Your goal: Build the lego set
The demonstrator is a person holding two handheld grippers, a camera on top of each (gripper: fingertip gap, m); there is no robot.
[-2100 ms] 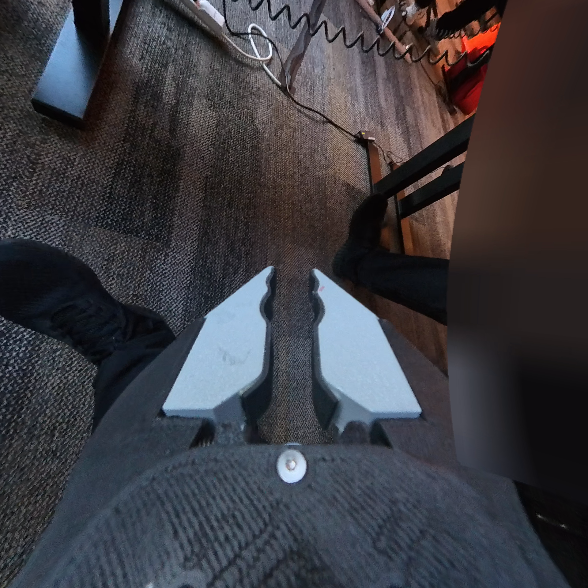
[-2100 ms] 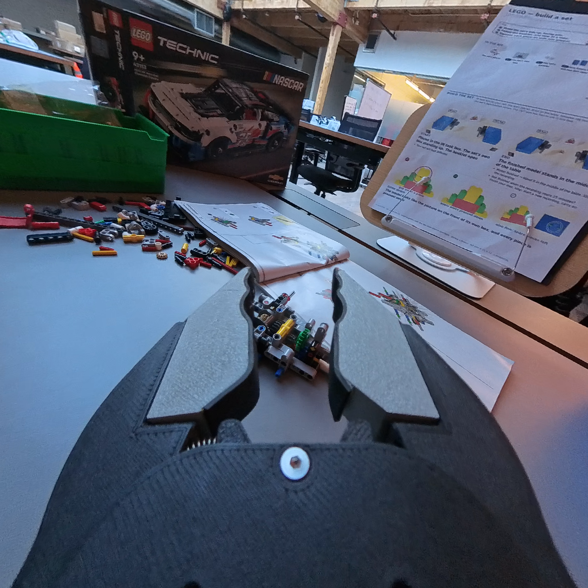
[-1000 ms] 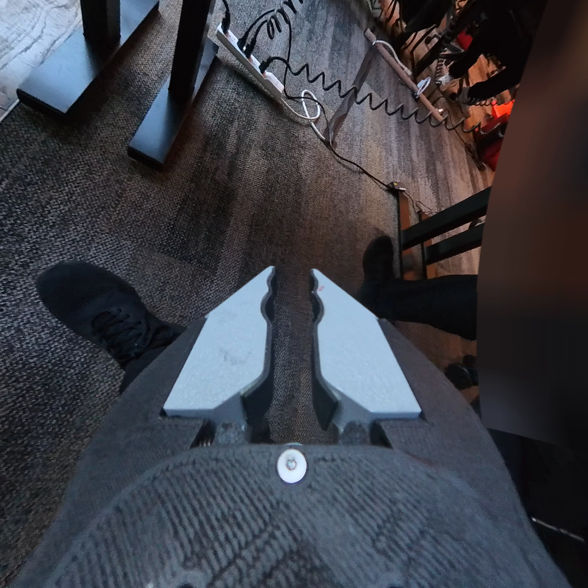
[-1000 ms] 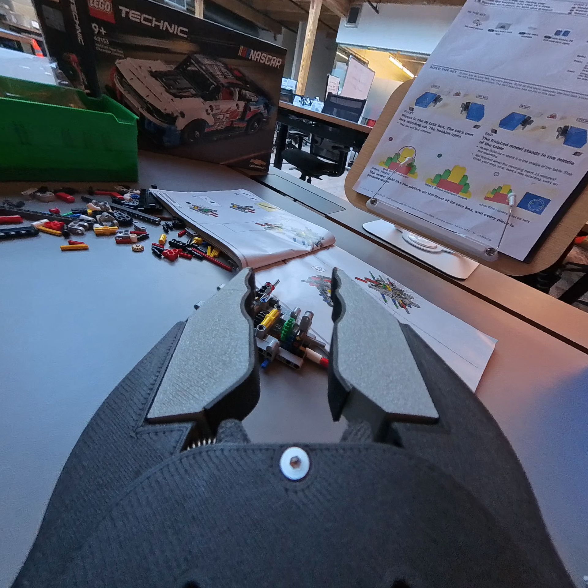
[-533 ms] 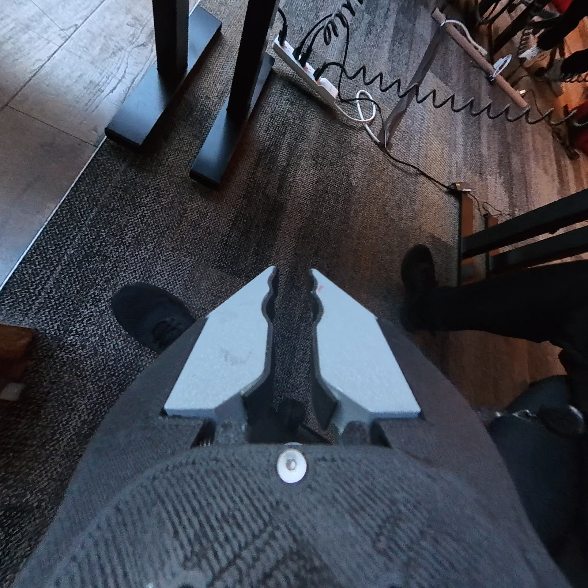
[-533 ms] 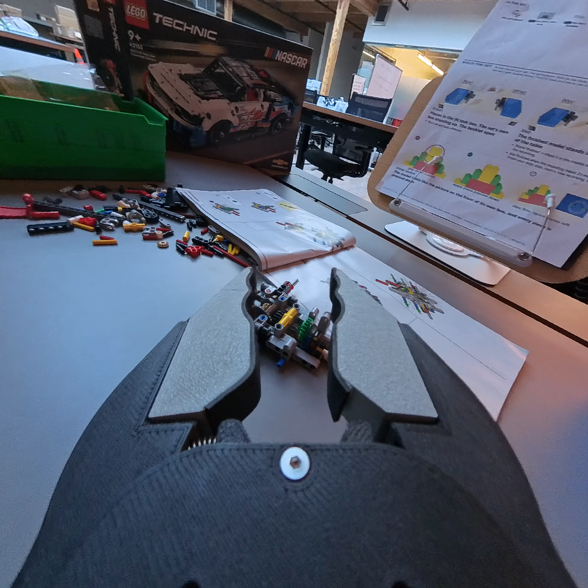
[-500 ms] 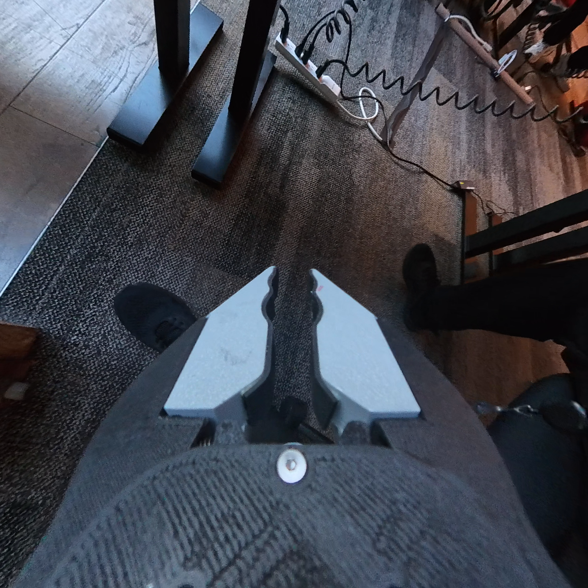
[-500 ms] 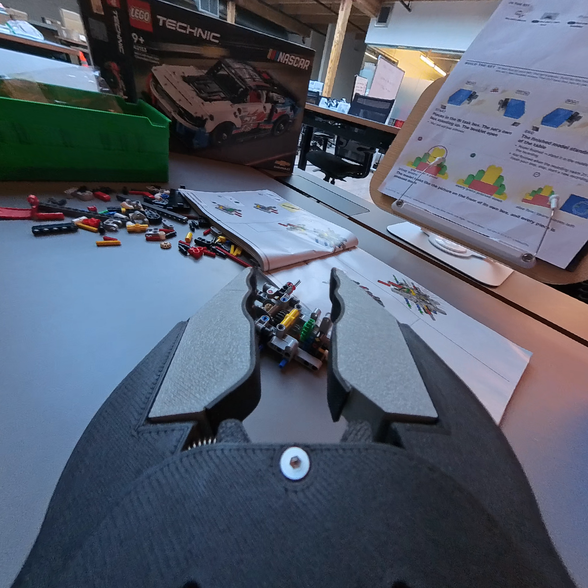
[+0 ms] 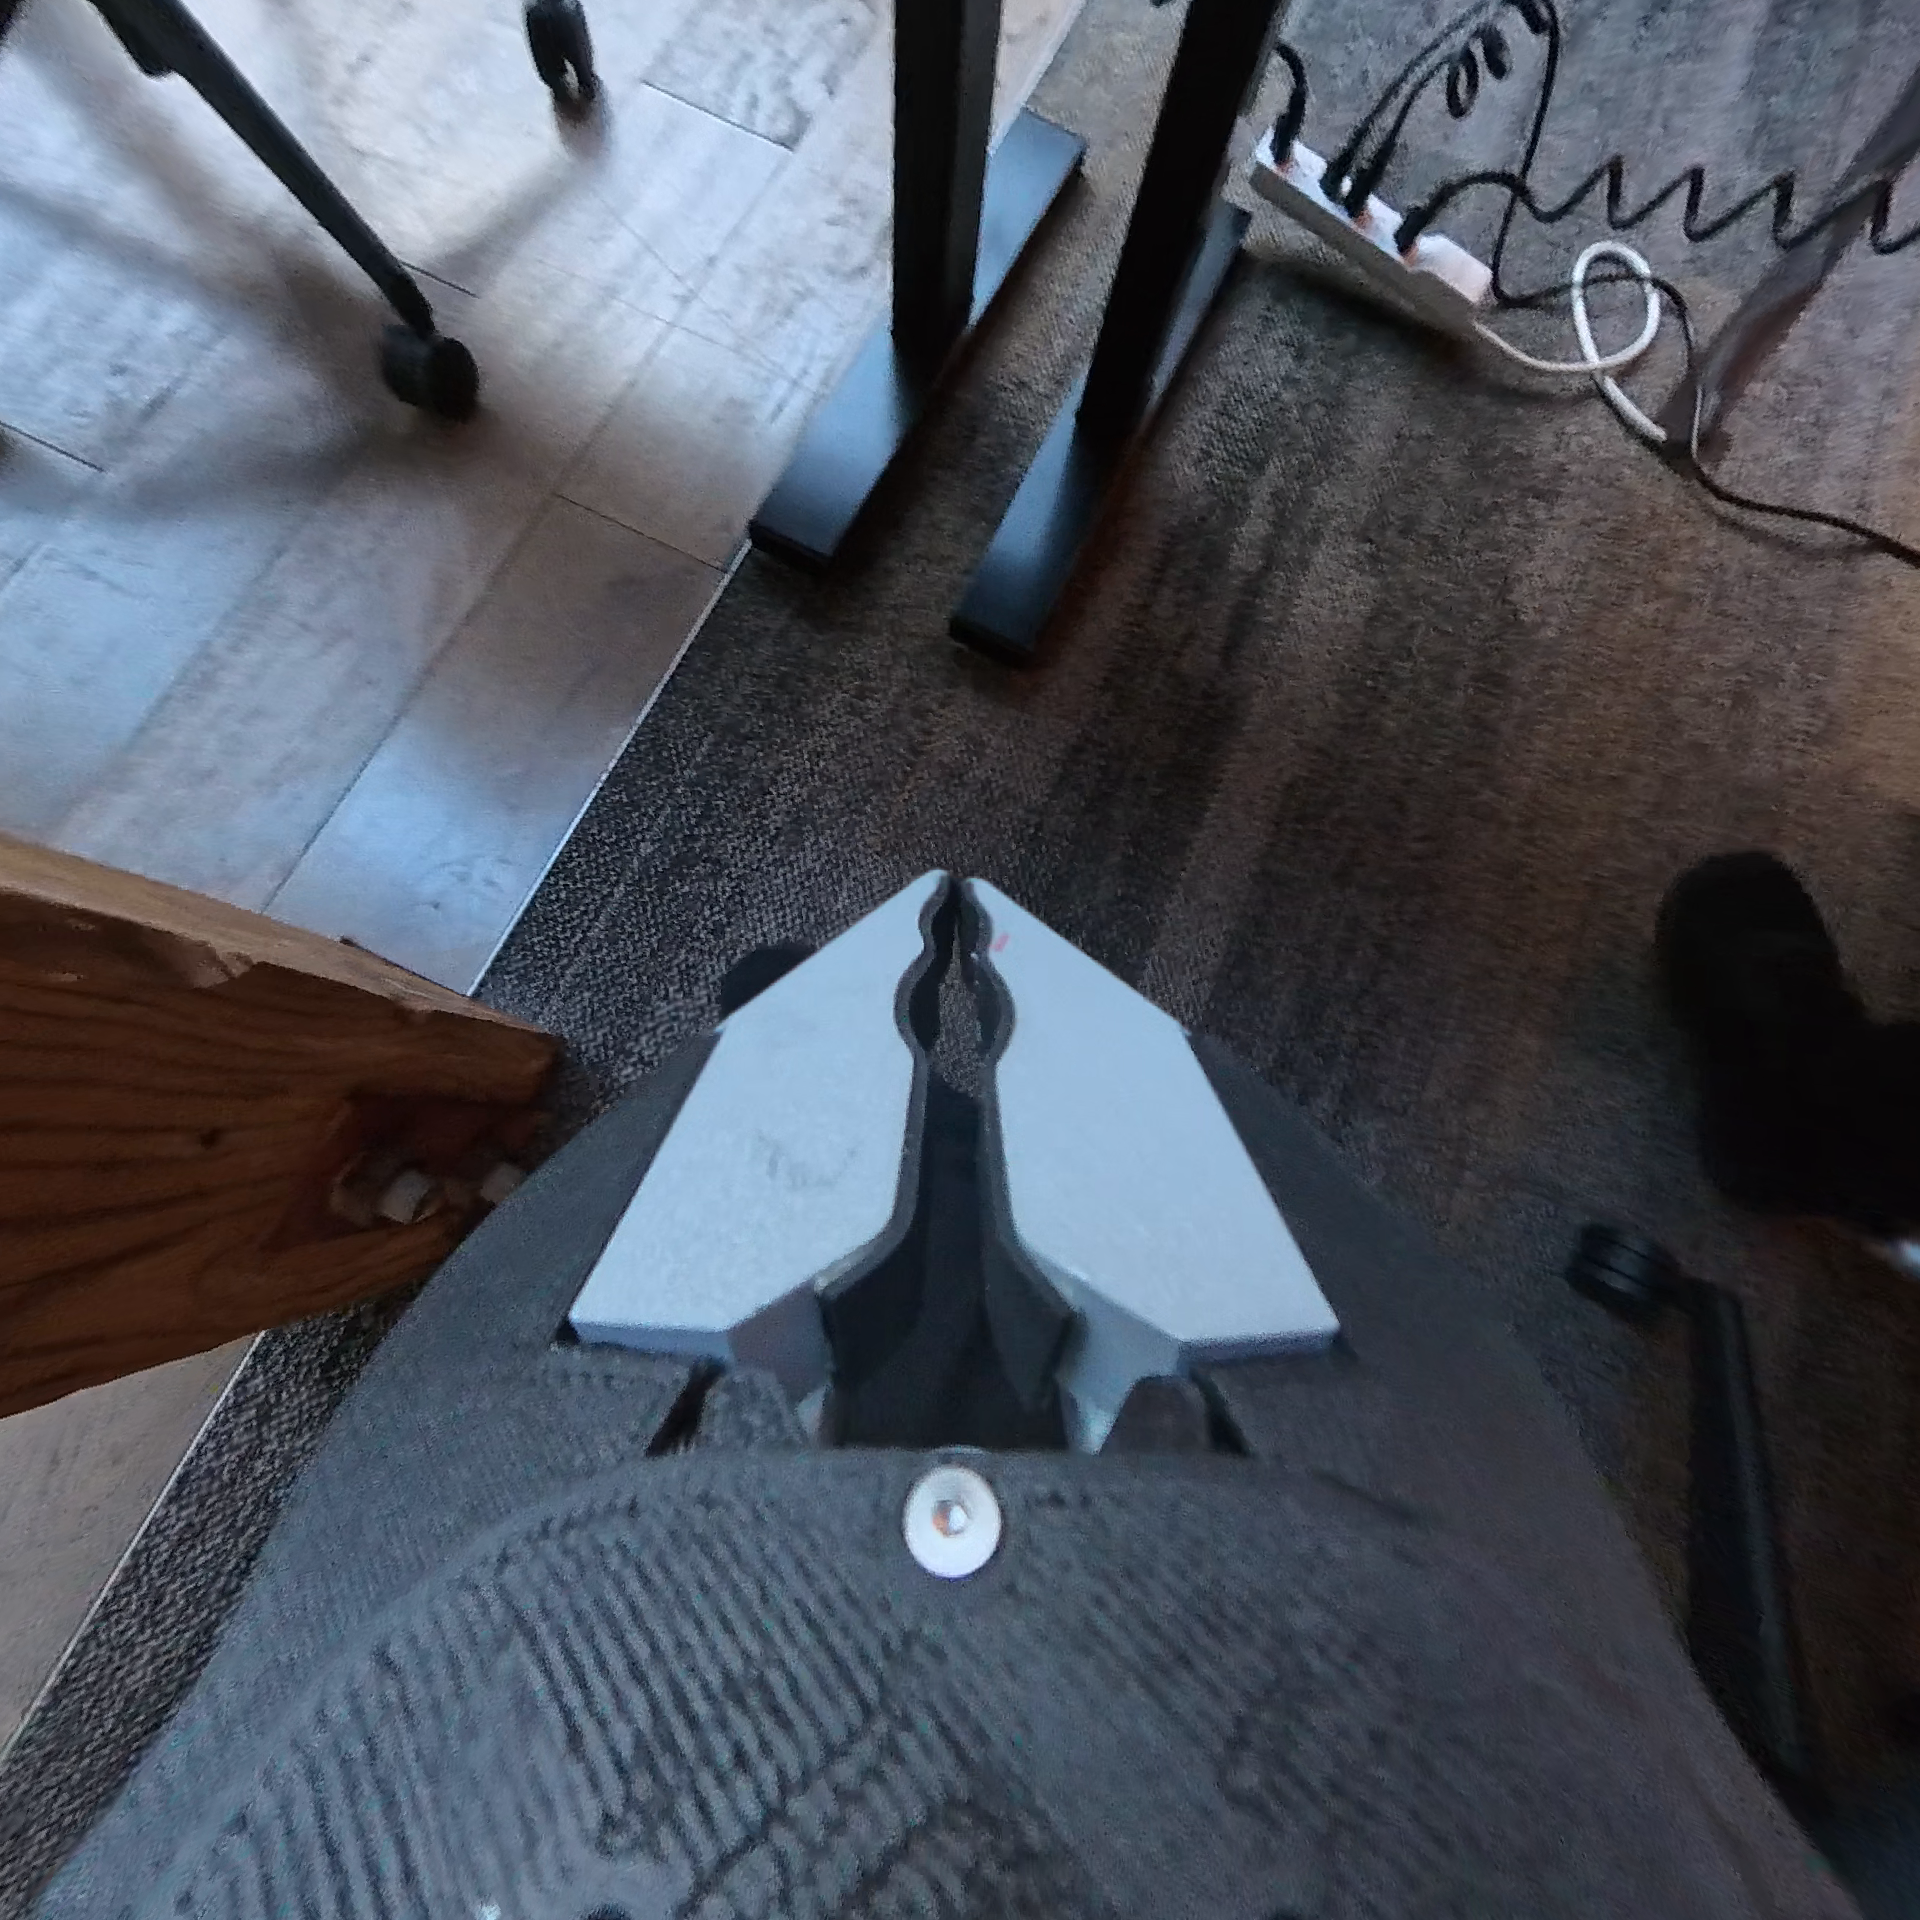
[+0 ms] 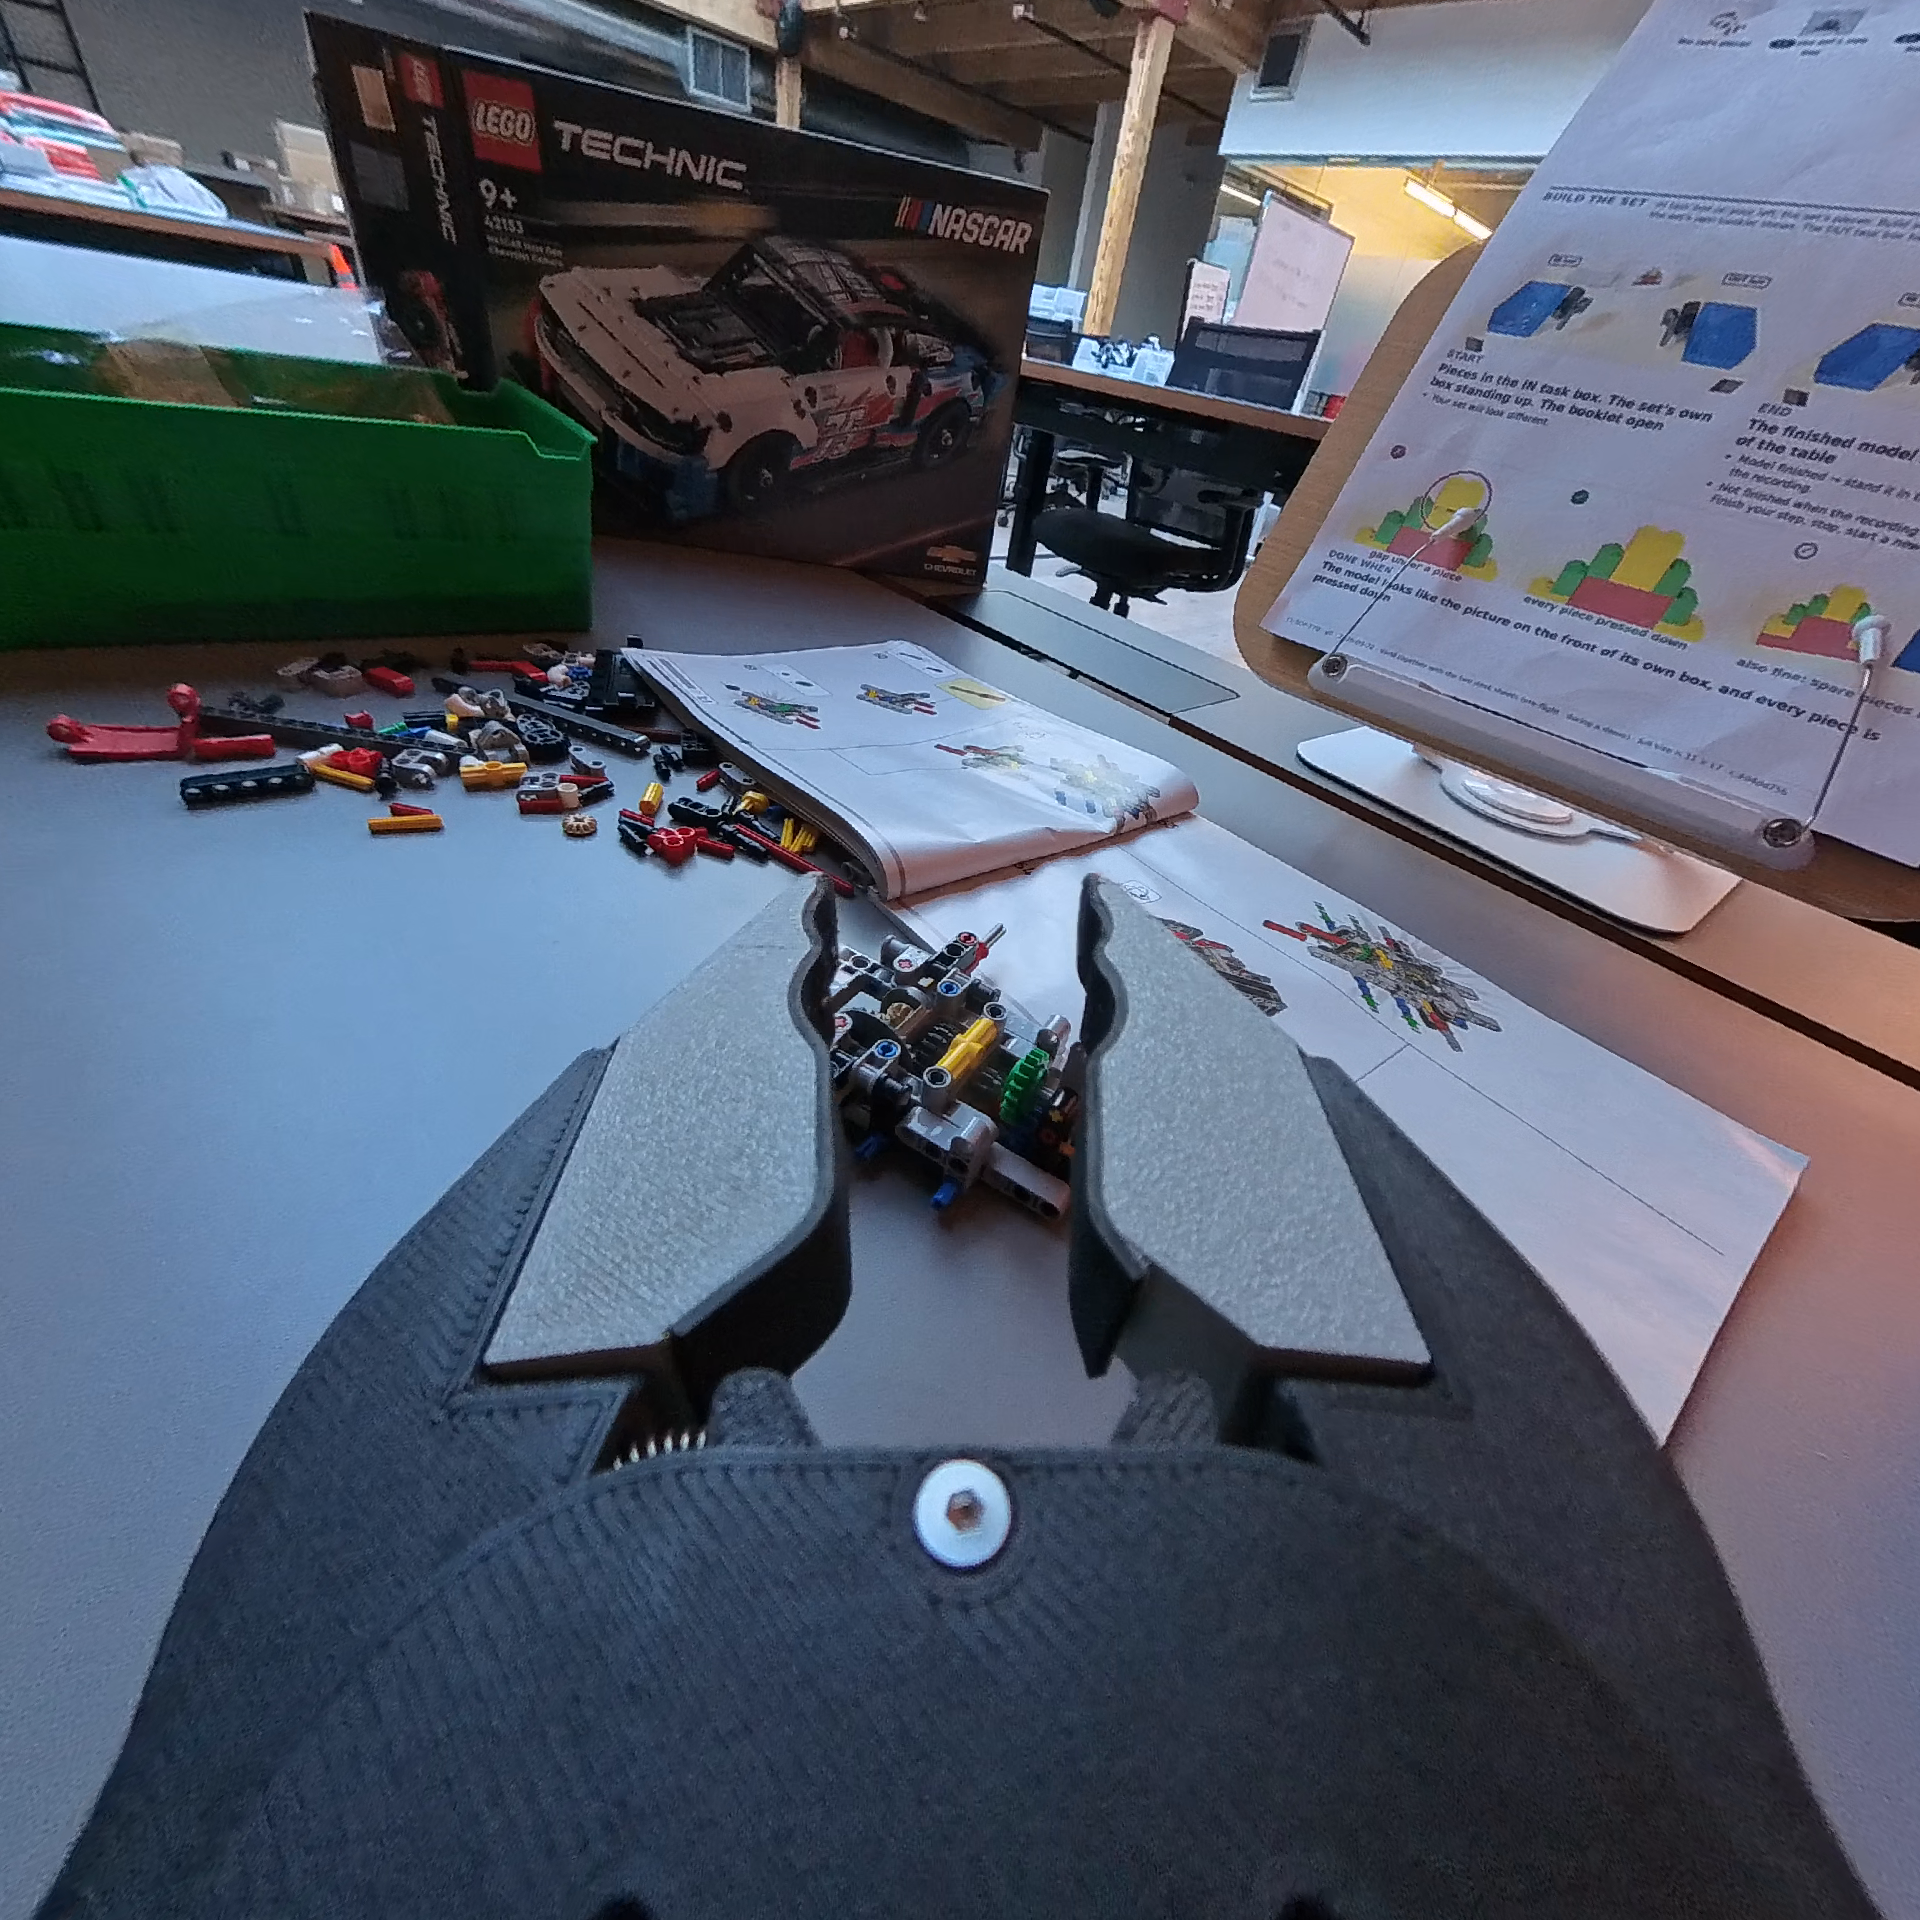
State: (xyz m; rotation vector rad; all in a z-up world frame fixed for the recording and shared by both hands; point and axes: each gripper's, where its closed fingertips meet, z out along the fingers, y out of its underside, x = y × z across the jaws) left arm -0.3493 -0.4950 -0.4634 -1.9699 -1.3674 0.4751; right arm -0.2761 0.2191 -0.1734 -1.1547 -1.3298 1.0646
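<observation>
My left hand-held gripper (image 9: 954, 894) has closed empty over the carpet (image 9: 1351, 727); right hand-held gripper (image 10: 951, 914) grips the brick assembly (image 10: 951, 1060), lengthwise fwd.

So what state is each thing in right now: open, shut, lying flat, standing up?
Left gripper: shut, nothing between its fingers, pointing down at carpet.
Right gripper: fingers either side of the small brick model on the table.
Booklet: lying open.
Toy box: standing upright.
Loose pieces: scattered.
Green bin: open-topped.
</observation>
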